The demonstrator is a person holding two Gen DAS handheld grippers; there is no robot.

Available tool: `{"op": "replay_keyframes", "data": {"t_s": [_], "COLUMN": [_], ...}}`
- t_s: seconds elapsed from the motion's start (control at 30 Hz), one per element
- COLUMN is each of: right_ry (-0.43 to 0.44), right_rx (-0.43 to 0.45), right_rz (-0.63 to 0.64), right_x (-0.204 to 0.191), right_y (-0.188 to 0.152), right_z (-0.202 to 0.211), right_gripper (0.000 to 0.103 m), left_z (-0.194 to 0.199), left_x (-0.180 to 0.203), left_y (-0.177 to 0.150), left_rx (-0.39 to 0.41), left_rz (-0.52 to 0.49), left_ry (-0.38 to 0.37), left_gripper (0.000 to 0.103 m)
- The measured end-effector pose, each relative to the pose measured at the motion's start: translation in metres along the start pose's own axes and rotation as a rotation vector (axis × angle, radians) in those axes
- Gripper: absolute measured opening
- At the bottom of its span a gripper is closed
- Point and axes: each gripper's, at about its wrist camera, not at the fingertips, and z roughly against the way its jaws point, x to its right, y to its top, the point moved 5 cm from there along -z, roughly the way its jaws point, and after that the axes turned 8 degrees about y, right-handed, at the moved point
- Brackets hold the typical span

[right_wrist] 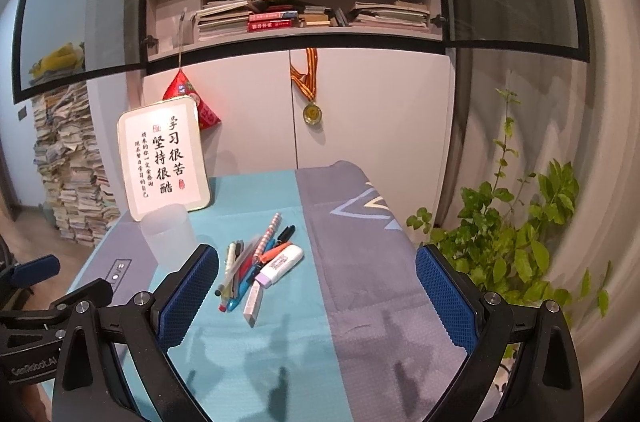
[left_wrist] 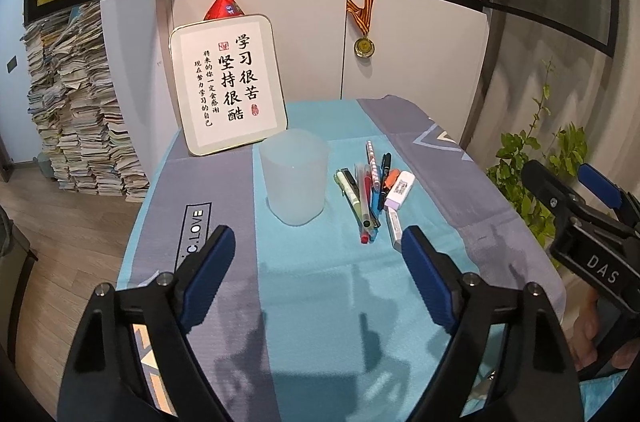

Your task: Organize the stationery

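Hovering, both grippers empty, jaws wide.
We'd pinch these light, slippery pens (right_wrist: 244,262) mid-barrel, then drop them in the cup (left_wrist: 294,178).

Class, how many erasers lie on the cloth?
1: the white eraser with a purple end, at the right edge of the pen pile. Another may hide beneath the pens.

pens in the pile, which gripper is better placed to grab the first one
Right, probably. The pen pile lies just ahead of the right gripper, by its left finger, jaws open and empty. The left gripper faces the frosted cup, with the pile off to its right.
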Motion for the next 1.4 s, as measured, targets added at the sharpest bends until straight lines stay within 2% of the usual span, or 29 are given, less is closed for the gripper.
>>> {"op": "replay_keyframes", "data": {"t_s": [0.27,0.47,0.63,0.77,0.93,0.97,1.03,1.13,1.4], "right_ry": [-0.003,-0.005,0.004,0.021,0.084,0.098,0.136,0.174,0.163], "right_rx": [-0.015,-0.044,-0.066,-0.094,-0.157,-0.171,-0.215,-0.273,-0.309], "right_rz": [-0.009,-0.015,-0.018,-0.005,0.016,0.014,0.001,-0.020,-0.044], "right_x": [0.004,0.008,0.010,0.009,0.004,0.003,0.004,0.004,0.014], "right_y": [-0.003,-0.006,-0.009,-0.013,-0.021,-0.023,-0.028,-0.037,-0.045], "right_z": [-0.006,-0.016,-0.026,-0.039,-0.060,-0.063,-0.074,-0.090,-0.113], "right_gripper": [0.099,0.099,0.099,0.099,0.064,0.061,0.048,0.042,0.042], "left_z": [-0.010,-0.022,-0.037,-0.054,-0.077,-0.082,-0.092,-0.107,-0.144], "left_x": [0.004,0.012,0.019,0.028,0.042,0.044,0.048,0.054,0.069], "left_y": [-0.005,-0.009,-0.012,-0.016,-0.017,-0.017,-0.016,-0.013,-0.001], "left_rx": [-0.032,-0.066,-0.104,-0.144,-0.184,-0.191,-0.206,-0.229,-0.290], "left_rz": [-0.006,-0.023,-0.027,-0.031,-0.044,-0.046,-0.045,-0.044,-0.037], "left_ry": [-0.028,-0.052,-0.096,-0.136,-0.166,-0.170,-0.182,-0.190,-0.193], "left_gripper": [0.072,0.059,0.043,0.041,0.035,0.035,0.035,0.035,0.035]}}
